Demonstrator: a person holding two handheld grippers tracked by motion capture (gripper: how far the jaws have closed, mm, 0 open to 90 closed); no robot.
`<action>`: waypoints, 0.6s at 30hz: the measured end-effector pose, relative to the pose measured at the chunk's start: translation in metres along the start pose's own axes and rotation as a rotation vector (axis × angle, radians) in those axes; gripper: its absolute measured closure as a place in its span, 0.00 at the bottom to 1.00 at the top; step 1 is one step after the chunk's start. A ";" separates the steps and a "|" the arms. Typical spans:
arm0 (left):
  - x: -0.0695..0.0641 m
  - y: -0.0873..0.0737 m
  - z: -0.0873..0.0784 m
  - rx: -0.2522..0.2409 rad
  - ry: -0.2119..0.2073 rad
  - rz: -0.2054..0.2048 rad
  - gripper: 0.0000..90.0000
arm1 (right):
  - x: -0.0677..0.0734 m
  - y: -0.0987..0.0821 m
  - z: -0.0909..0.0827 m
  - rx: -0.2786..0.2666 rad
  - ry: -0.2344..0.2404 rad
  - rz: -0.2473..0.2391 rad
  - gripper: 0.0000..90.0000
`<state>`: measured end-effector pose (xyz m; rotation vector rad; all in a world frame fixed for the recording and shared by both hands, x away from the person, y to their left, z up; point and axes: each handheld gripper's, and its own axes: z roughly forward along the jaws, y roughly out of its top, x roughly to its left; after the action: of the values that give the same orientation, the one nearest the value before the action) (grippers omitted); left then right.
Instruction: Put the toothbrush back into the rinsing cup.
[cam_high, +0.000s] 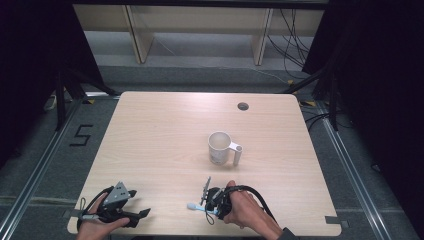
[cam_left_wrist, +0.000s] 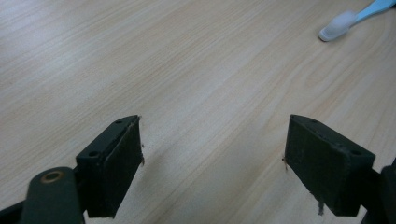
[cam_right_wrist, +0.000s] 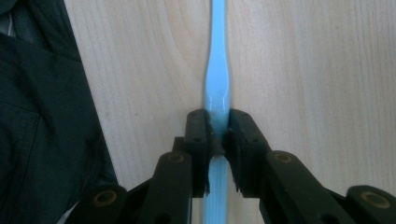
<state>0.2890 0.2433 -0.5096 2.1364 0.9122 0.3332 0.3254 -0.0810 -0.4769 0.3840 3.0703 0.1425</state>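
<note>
High view: one mug (cam_high: 220, 148), one toothbrush (cam_high: 194, 206) clamped in right claw (cam_high: 209, 207); left claw (cam_high: 141, 215) gapes.

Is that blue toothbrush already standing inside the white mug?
No, the toothbrush lies flat on the table, pinched between the jaws of the right gripper, while the mug stands apart farther back.

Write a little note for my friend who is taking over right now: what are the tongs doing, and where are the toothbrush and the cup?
Right tongs: shut on the blue toothbrush, which lies flat on the table near the front edge.
Left tongs: open, holding nothing, low over bare wood at the front left.
White mug: upright mid-table, beyond the right hand, handle to the right, untouched.
Done: toothbrush gripped.
Left: lift it; probably it goes into the mug.
</note>
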 end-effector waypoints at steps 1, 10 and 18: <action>0.000 0.000 0.000 0.000 0.000 0.000 0.20 | -0.001 0.001 0.000 0.008 0.001 -0.004 0.87; 0.000 0.000 0.000 0.011 0.004 0.006 0.20 | -0.002 0.006 0.000 0.073 0.012 -0.008 0.88; 0.000 0.000 0.000 0.007 0.001 0.003 0.20 | -0.003 0.009 0.003 0.090 0.032 0.012 0.88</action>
<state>0.2890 0.2434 -0.5096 2.1442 0.9116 0.3336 0.3303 -0.0726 -0.4785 0.4084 3.1137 0.0114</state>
